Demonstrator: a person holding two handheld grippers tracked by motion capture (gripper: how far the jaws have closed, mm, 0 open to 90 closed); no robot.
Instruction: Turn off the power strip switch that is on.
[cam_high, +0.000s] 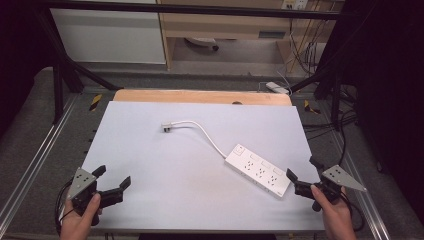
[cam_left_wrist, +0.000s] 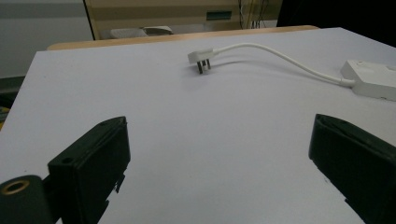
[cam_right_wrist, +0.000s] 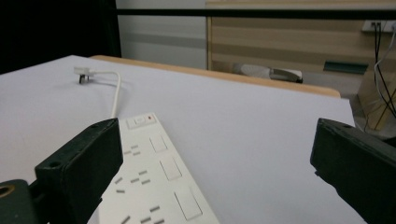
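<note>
A white power strip (cam_high: 258, 170) lies diagonally on the white table (cam_high: 165, 165), right of centre; its near end shows in the right gripper view (cam_right_wrist: 159, 186). Its white cable (cam_high: 207, 134) curves up-left to a plug (cam_high: 167, 127), which rests on its side with prongs pointing down (cam_left_wrist: 201, 59). My left gripper (cam_high: 113, 181) hovers open at the table's front left corner, held by a hand. Over the front right edge, my right gripper (cam_high: 302, 170) is open too, just right of the strip's near end. Neither holds anything.
A wooden strip (cam_high: 200, 96) borders the table's far edge. Black metal frame bars (cam_high: 65, 65) stand at both sides, with grey padded floor around. Loose cables and a white adapter (cam_high: 277, 87) lie beyond the far right corner.
</note>
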